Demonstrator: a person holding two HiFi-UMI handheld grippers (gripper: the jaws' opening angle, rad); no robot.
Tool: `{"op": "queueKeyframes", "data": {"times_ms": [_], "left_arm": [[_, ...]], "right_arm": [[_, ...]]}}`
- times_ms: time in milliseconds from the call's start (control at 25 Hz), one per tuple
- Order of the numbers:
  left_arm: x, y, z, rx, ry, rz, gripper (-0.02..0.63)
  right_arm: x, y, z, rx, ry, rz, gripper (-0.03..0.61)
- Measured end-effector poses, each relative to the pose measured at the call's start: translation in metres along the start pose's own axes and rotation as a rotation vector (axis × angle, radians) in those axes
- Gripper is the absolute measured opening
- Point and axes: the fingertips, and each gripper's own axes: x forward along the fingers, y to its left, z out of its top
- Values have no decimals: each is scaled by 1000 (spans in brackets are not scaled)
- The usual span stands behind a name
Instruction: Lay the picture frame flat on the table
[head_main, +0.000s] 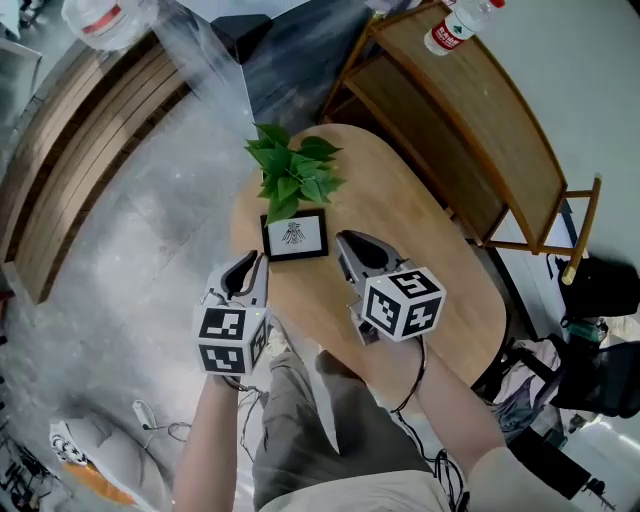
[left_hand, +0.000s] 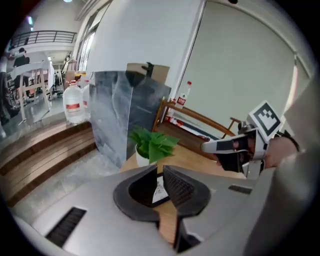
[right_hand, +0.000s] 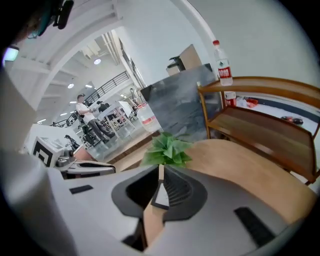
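Note:
A small black picture frame (head_main: 294, 236) with a white print rests on the oval wooden table (head_main: 440, 290), just in front of a potted plant (head_main: 293, 170); it looks face up, though I cannot tell if it is fully flat. My left gripper (head_main: 250, 268) hovers at the table's near left edge, just short of the frame's lower left corner, jaws together and empty. My right gripper (head_main: 348, 245) sits just right of the frame, also shut on nothing. The frame (left_hand: 159, 191) shows through the slit of the left jaws, and the frame (right_hand: 161, 196) likewise behind the right jaws.
A wooden bench (head_main: 470, 110) with a water bottle (head_main: 455, 25) stands beyond the table's far right. Wooden steps (head_main: 90, 130) and a grey panel (left_hand: 122, 117) lie to the left. Bags (head_main: 590, 330) sit on the floor at the right.

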Motion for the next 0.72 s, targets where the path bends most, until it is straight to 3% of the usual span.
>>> {"op": "queueKeyframes", "data": {"times_ms": [360, 720], "left_arm": [[-113, -56, 84, 111, -126, -5, 28], [-228, -100, 159, 229, -235, 19, 25]], "right_arm": [[-115, 95, 84, -133, -102, 85, 12], [-224, 171, 175, -226, -267, 148, 6]]}}
